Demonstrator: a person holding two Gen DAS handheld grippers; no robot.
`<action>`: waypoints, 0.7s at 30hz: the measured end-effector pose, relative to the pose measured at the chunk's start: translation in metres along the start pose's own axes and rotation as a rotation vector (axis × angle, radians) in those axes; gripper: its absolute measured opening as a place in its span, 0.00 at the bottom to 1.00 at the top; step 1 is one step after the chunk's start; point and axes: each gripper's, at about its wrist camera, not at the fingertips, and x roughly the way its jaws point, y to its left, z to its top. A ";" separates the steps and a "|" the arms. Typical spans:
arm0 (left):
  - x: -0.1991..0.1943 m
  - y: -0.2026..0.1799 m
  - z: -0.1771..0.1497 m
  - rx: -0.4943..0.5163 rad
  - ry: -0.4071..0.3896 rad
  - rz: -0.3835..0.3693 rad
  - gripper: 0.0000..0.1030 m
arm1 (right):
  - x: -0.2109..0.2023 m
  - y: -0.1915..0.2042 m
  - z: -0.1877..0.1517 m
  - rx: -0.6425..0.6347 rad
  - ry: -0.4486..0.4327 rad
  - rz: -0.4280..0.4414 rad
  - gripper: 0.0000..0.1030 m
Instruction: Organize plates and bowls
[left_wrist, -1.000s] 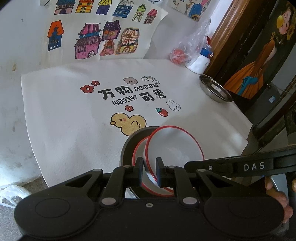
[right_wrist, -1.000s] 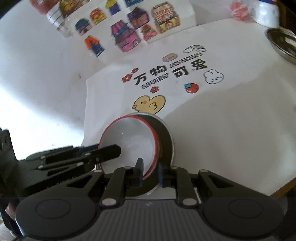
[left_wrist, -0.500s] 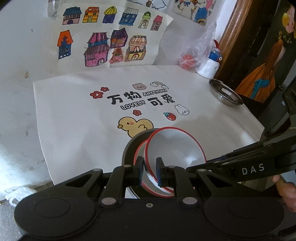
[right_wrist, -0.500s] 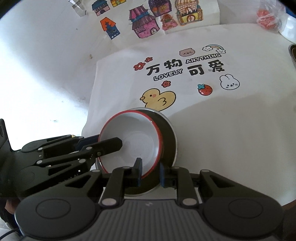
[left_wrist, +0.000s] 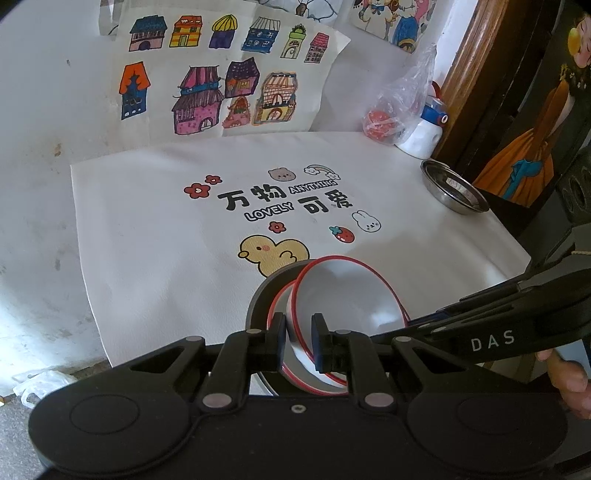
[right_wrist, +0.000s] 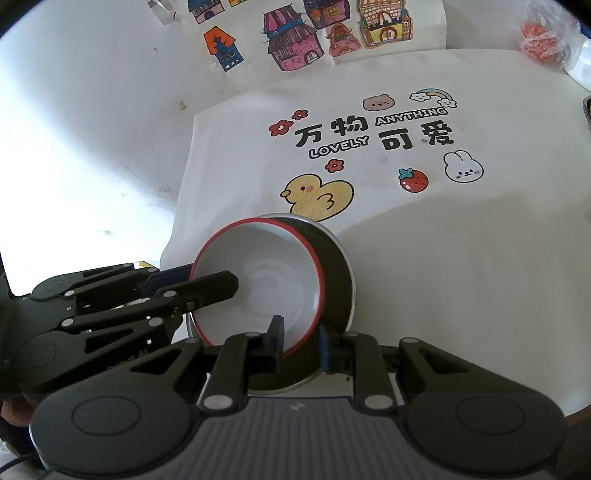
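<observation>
A white bowl with a red rim (left_wrist: 347, 299) (right_wrist: 258, 280) sits tilted in a stack on a dark grey plate (left_wrist: 266, 291) (right_wrist: 338, 273) at the near edge of the printed mat. My left gripper (left_wrist: 298, 338) is shut on the bowl's near-left rim. My right gripper (right_wrist: 298, 343) grips the rim from the other side, one finger inside the bowl and one outside. In the left wrist view a second red rim (left_wrist: 277, 314) shows just under the bowl. Each gripper shows in the other's view.
A steel bowl (left_wrist: 452, 190) sits at the mat's far right. A plastic bag with a red object (left_wrist: 384, 123) and a white bottle (left_wrist: 424, 136) stand behind it. Children's drawings (left_wrist: 221, 85) lie beyond the mat. The table edge is close below the stack.
Both grippers and the bowl have risen and tilted a little, and both views now look further across the mat. The grip on the bowl is unchanged.
</observation>
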 end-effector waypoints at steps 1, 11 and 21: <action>0.000 0.000 0.000 0.001 0.000 0.000 0.15 | 0.000 0.000 0.000 -0.003 -0.002 -0.001 0.22; -0.007 0.000 0.000 0.004 -0.016 0.017 0.20 | 0.003 0.003 -0.004 0.001 -0.025 -0.012 0.23; -0.007 0.010 -0.005 -0.039 -0.004 -0.002 0.20 | -0.001 0.001 -0.009 0.017 -0.050 -0.005 0.25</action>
